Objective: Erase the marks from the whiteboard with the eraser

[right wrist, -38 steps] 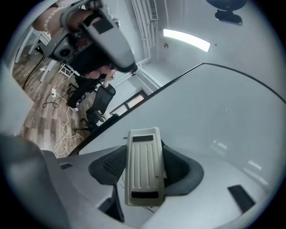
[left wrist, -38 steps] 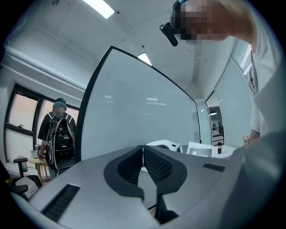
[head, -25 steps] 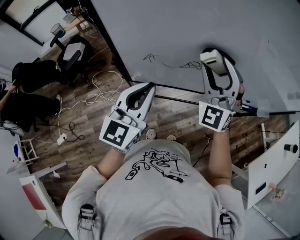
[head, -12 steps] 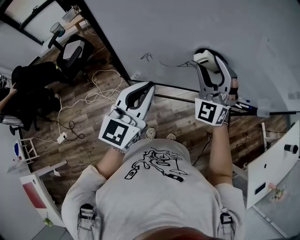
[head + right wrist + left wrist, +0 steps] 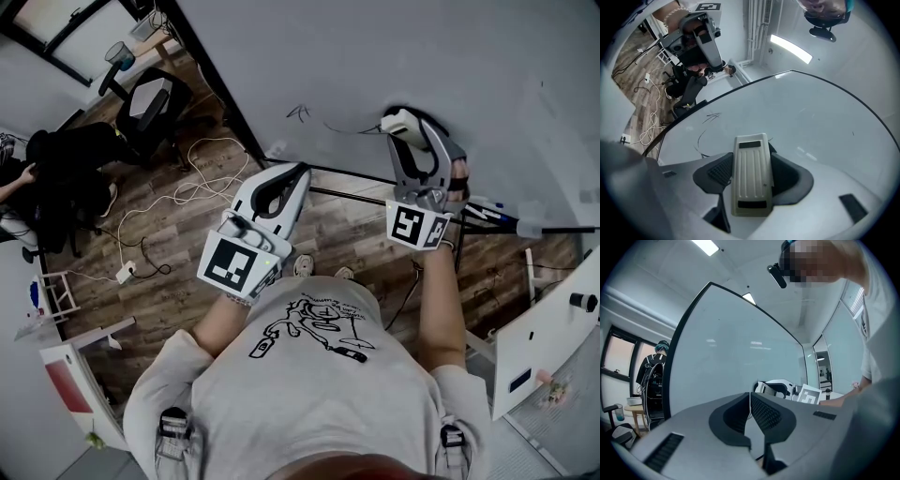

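Eraser [image 5: 751, 178] clamped lengthways in R gripper [image 5: 410, 122], ribbed back facing the gripper cam. Jaws spread only to eraser width, pads tight on both long sides. Sits low on whiteboard [image 5: 375, 56], just above bottom frame, front end up at the surface; can't confirm actual contact.

Marks [image 5: 298, 113] on the board, left of eraser: small scribble, plus thin curved line trailing right toward it. Scribble clear of eraser; far end of curve runs in close beside it, approx. at the jaw in R gripper view.

L gripper [image 5: 750, 411] closed up, pads meeting, nothing betw. them. Hangs well left of R gripper, tip aimed at board's lower edge, below and off the marks. Touches no part of the board as far as head view shows.

Wood floor [image 5: 356, 234] under both grippers, w/ loose cables [image 5: 202, 178] at left. Office chair [image 5: 150, 103] further left, by board's left edge.
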`<action>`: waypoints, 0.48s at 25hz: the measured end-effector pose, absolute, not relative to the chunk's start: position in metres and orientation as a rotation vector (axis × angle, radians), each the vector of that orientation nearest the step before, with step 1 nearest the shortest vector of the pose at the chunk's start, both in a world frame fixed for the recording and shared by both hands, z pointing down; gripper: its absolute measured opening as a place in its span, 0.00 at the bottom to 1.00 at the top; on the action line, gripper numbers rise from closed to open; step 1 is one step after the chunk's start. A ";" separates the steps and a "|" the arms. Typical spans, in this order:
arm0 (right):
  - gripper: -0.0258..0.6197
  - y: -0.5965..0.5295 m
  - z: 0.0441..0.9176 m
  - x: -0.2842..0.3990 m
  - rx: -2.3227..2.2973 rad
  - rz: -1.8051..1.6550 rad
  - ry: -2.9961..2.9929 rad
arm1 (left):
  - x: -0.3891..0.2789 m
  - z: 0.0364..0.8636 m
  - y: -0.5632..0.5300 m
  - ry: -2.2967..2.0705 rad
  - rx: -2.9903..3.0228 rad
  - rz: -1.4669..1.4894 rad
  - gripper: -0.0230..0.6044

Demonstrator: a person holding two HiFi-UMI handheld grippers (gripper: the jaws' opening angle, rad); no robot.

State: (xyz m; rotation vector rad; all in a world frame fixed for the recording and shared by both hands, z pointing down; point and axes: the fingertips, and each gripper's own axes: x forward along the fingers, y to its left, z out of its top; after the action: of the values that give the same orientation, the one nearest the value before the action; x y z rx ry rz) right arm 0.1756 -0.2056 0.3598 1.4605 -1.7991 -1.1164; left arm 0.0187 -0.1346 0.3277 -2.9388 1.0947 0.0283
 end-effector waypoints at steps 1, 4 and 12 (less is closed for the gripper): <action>0.44 -0.206 0.362 0.175 1.453 -1.119 -1.802 | 0.018 0.327 -0.135 1.096 -2.937 0.030 0.07; 0.44 -0.207 0.375 0.171 1.413 -1.122 -1.808 | 0.016 0.327 -0.136 1.105 -2.934 0.034 0.07; 0.44 -0.210 0.413 0.160 1.336 -1.083 -1.817 | 0.012 0.327 -0.135 1.117 -2.937 0.039 0.07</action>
State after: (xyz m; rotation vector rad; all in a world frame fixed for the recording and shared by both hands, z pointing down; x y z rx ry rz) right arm 0.1596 -0.2103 0.4128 1.3359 -1.8175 -1.0828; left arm 0.0117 -0.1350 0.3268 -2.9373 1.1168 0.0392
